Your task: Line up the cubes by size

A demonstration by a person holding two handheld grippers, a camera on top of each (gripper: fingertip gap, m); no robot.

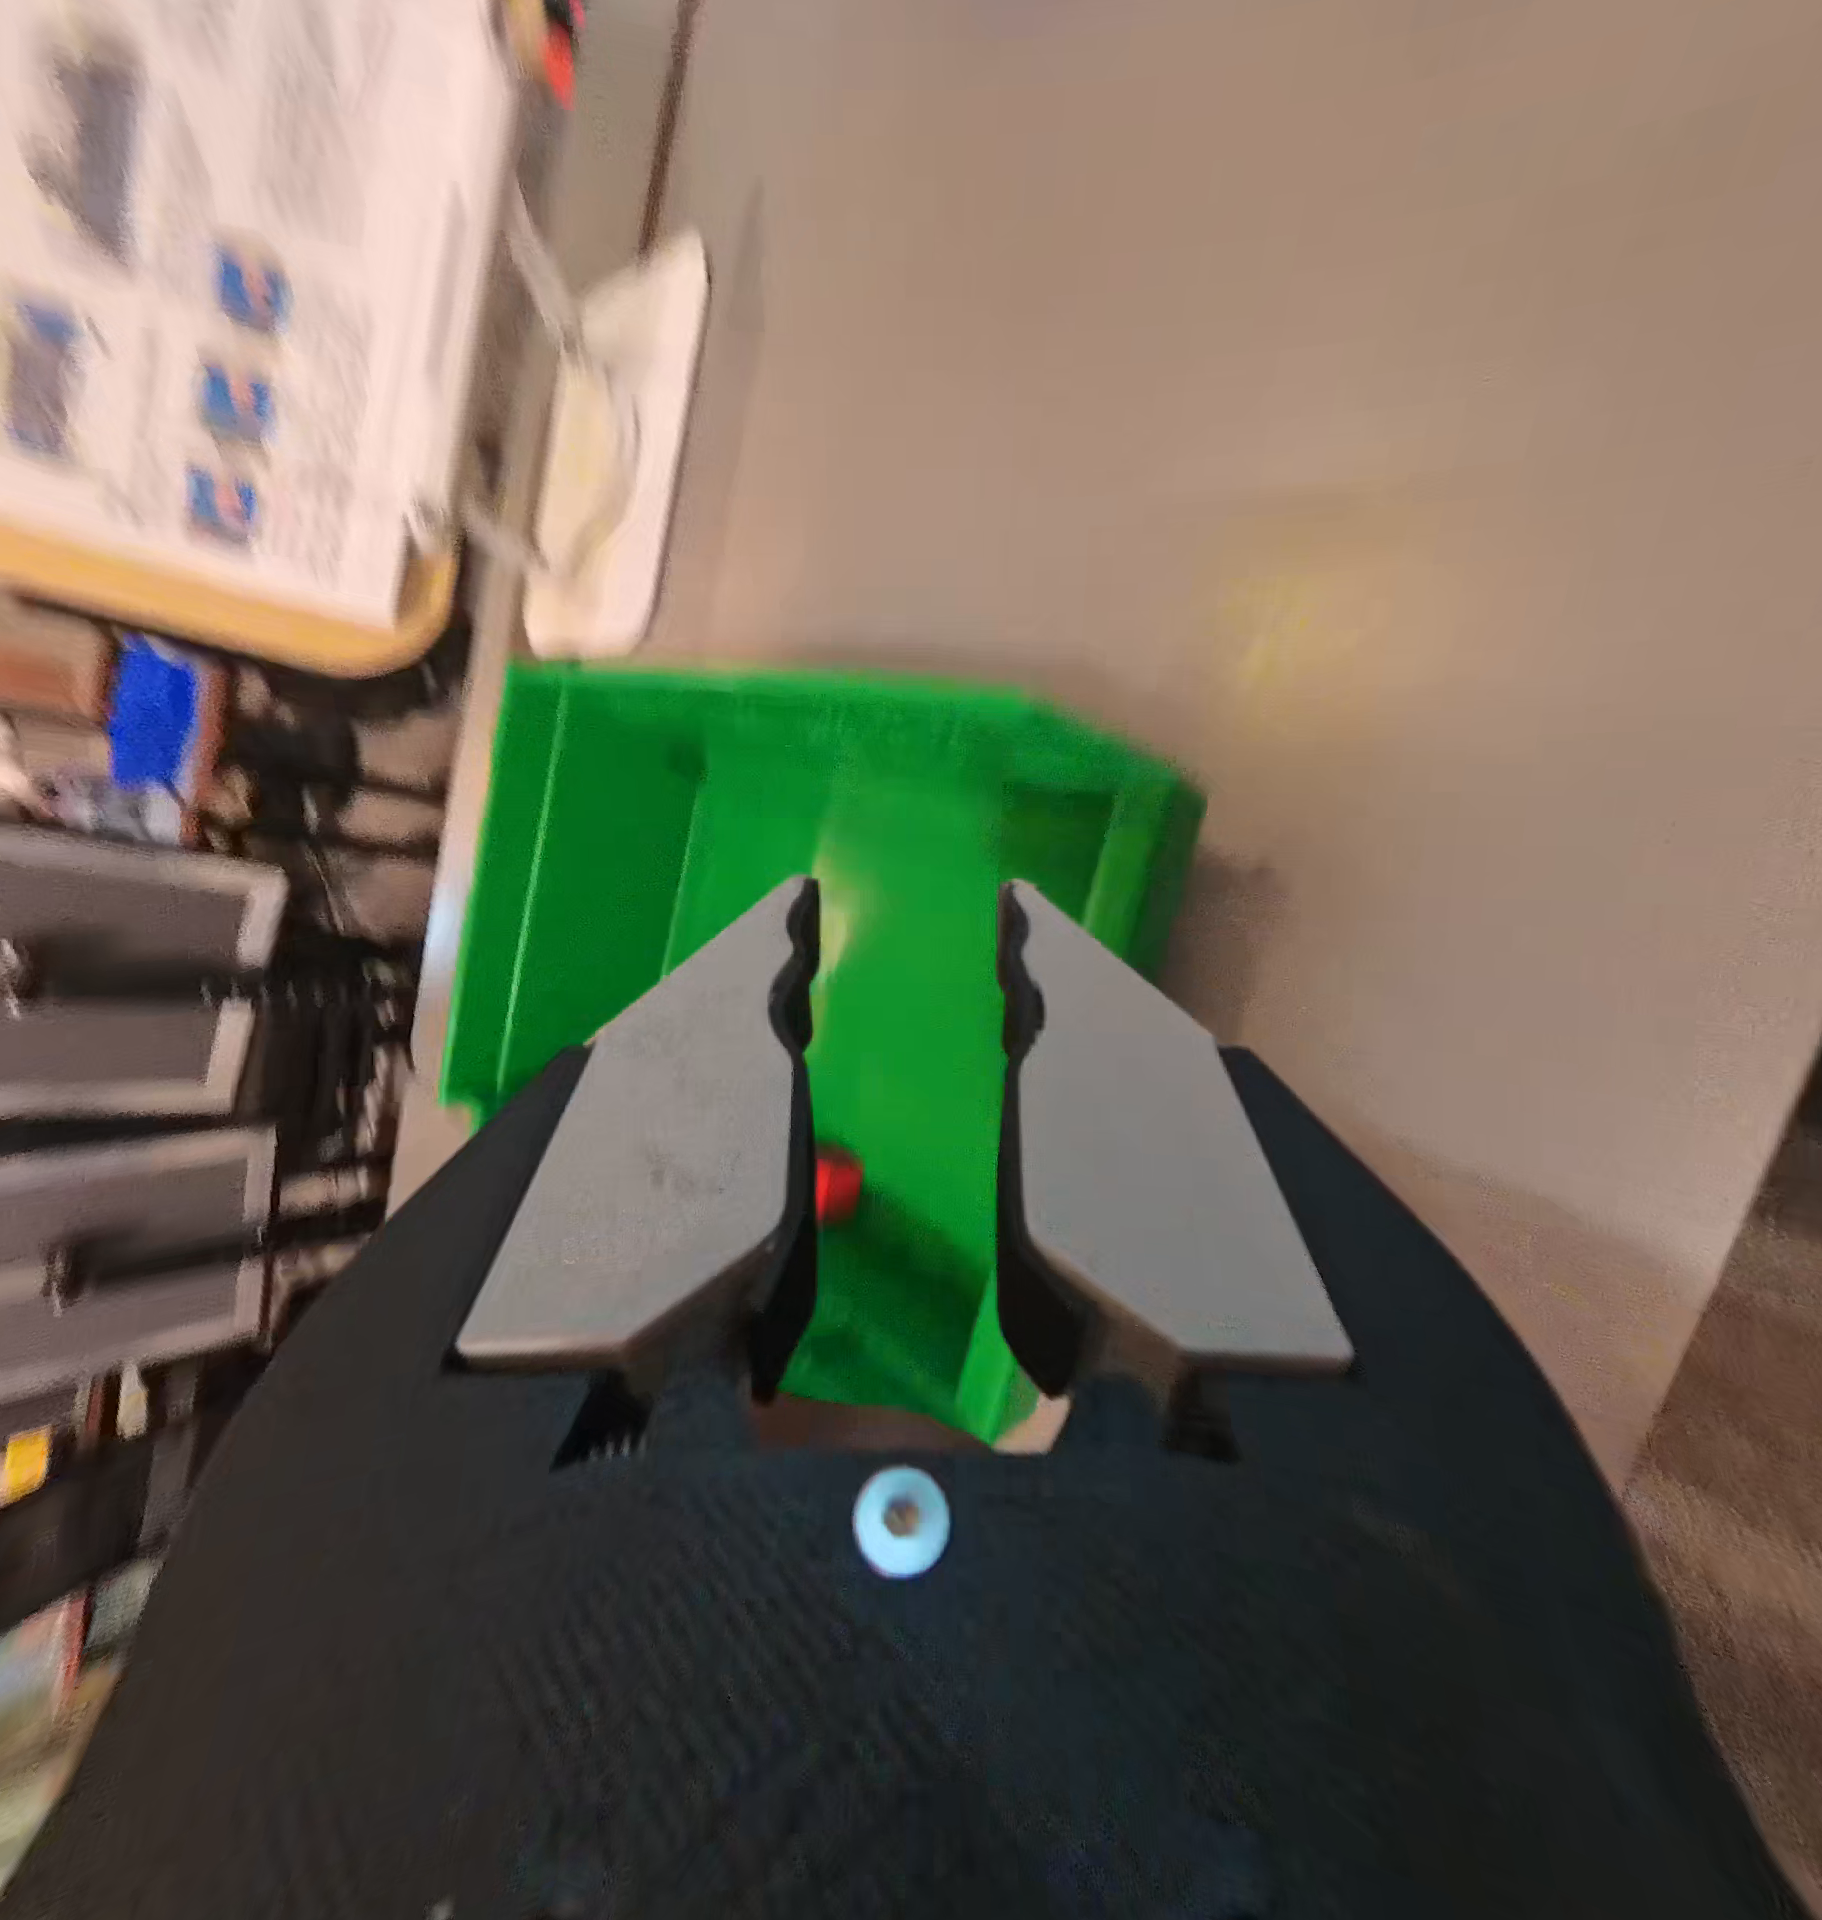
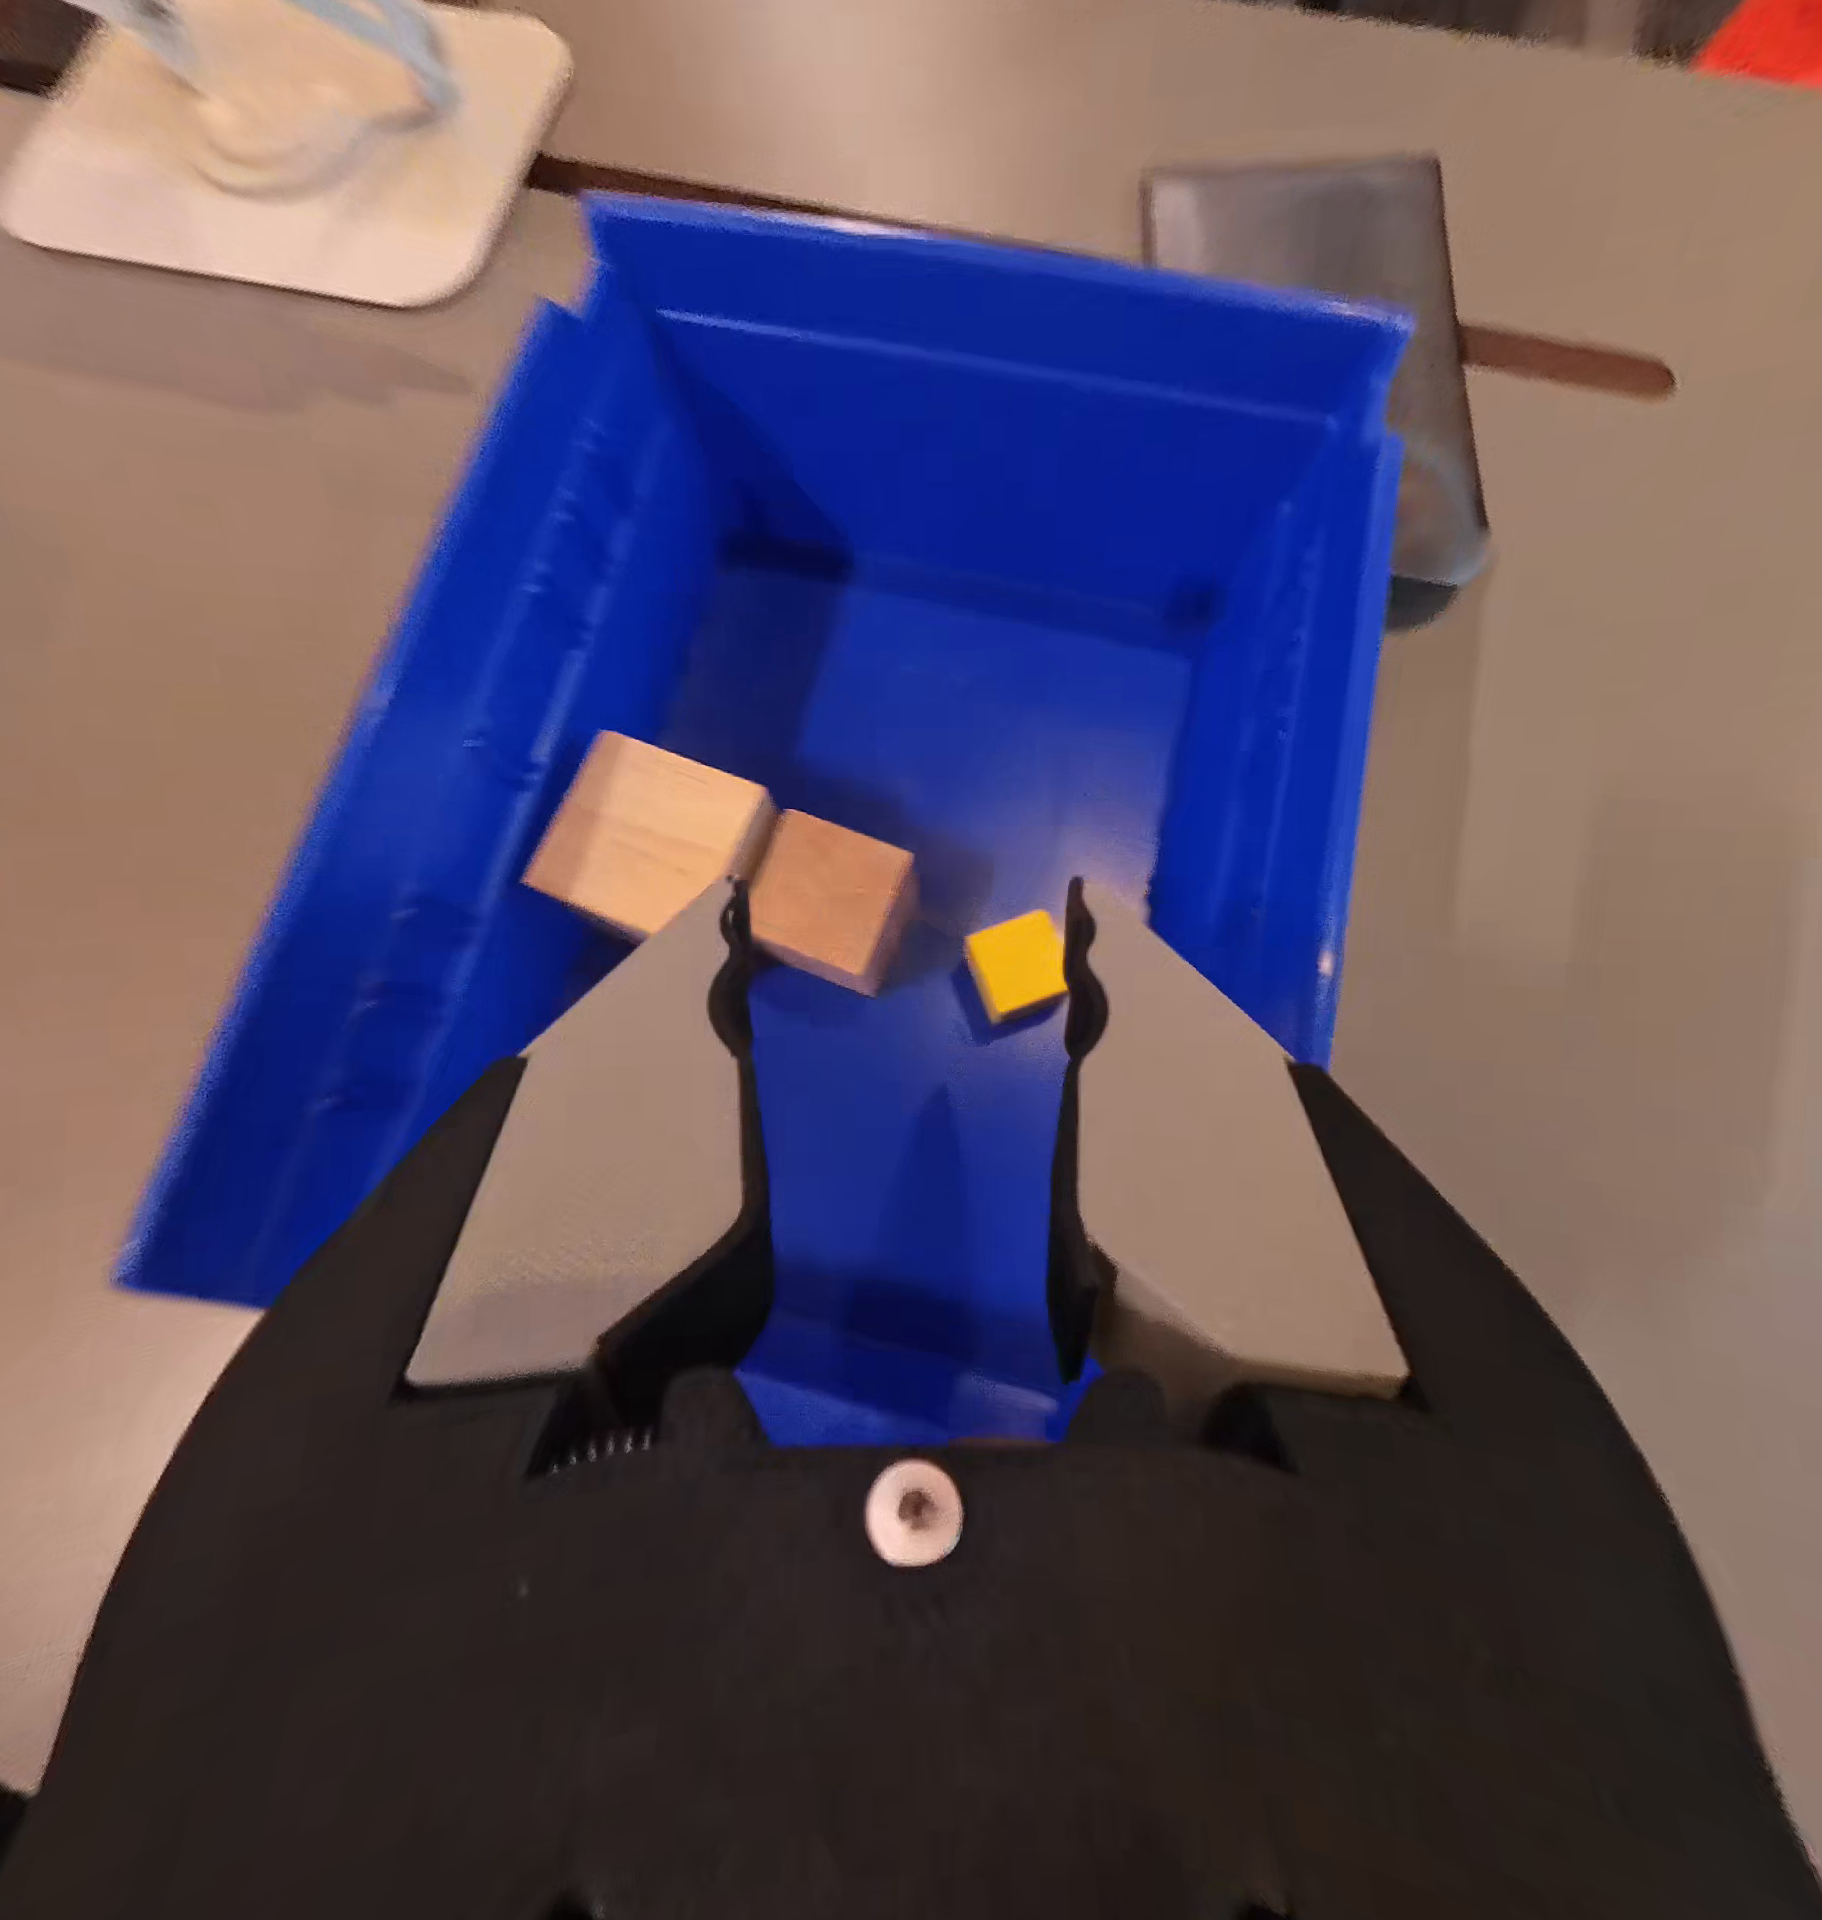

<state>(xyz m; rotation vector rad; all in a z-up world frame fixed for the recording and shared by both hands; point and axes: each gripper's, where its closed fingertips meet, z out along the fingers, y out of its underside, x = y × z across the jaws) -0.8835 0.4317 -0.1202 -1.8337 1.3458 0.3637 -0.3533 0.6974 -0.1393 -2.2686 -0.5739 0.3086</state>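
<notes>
Now my right gripper (image 2: 902, 904) hangs released over the blue bin (image 2: 450, 831), holding nothing. On the bin floor a big wooden cube (image 2: 642, 831) touches a middle wooden cube (image 2: 834, 899), and a small yellow cube (image 2: 1016, 964) lies apart, toward 4 o'clock of them. This row runs from 10 to 4 o'clock, big to small. I think I should grip the yellow cube squarely on its flat sides and bring it beside the middle one. My left gripper (image 1: 905, 904) is also released, above a green bin (image 1: 595, 883) with a small red thing (image 1: 836, 1184) inside, too blurred to identify.
</notes>
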